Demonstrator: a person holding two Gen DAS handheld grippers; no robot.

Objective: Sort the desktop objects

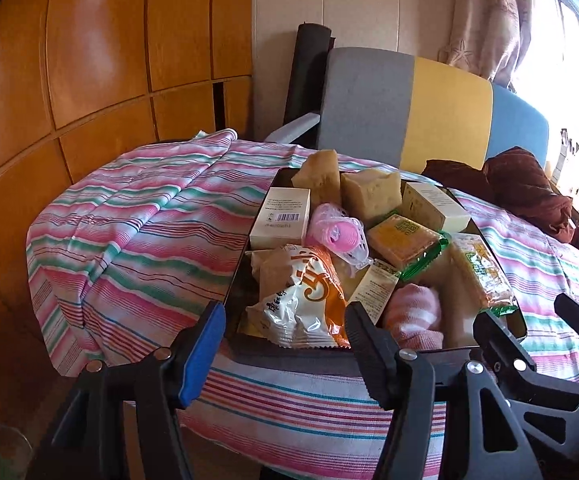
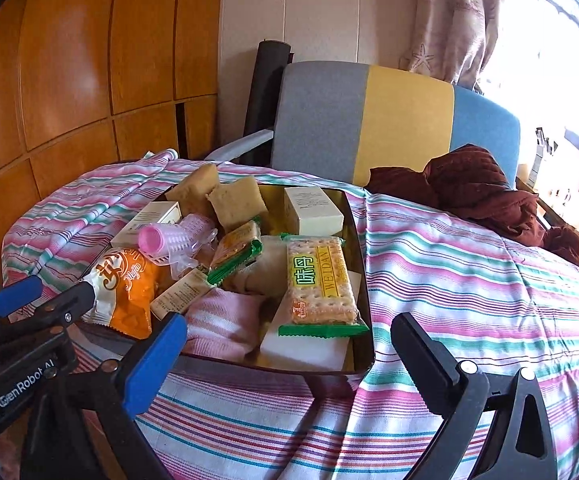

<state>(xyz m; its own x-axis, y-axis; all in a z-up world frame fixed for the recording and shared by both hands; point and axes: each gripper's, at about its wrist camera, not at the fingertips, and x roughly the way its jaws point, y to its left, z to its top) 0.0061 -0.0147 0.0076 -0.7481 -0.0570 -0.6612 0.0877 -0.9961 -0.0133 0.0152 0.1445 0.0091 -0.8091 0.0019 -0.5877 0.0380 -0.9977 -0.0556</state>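
A dark tray (image 1: 238, 270) (image 2: 364, 276) sits on the striped cloth and is piled with items. These include an orange snack bag (image 1: 309, 296) (image 2: 129, 284), pink hair rollers (image 1: 339, 234) (image 2: 169, 238), cracker packs (image 1: 403, 240) (image 2: 321, 280), two tan sponges (image 1: 371, 194) (image 2: 237, 200), white boxes (image 1: 283, 218) (image 2: 313, 210) and a pink rolled towel (image 1: 413, 312) (image 2: 221, 322). My left gripper (image 1: 285, 344) (image 2: 43, 296) hangs open at the tray's near left edge, just before the snack bag. At the near right edge, above the towel, my right gripper (image 2: 289, 360) (image 1: 535, 320) is open. Neither holds anything.
The pink, green and white striped cloth (image 2: 469, 280) covers the table. A dark red cloth (image 2: 473, 188) lies bunched at the back right. Behind the table stands a grey, yellow and blue chair (image 2: 369, 124), with orange wooden panels (image 1: 89, 60) on the left and a bright window (image 2: 545, 60) on the right.
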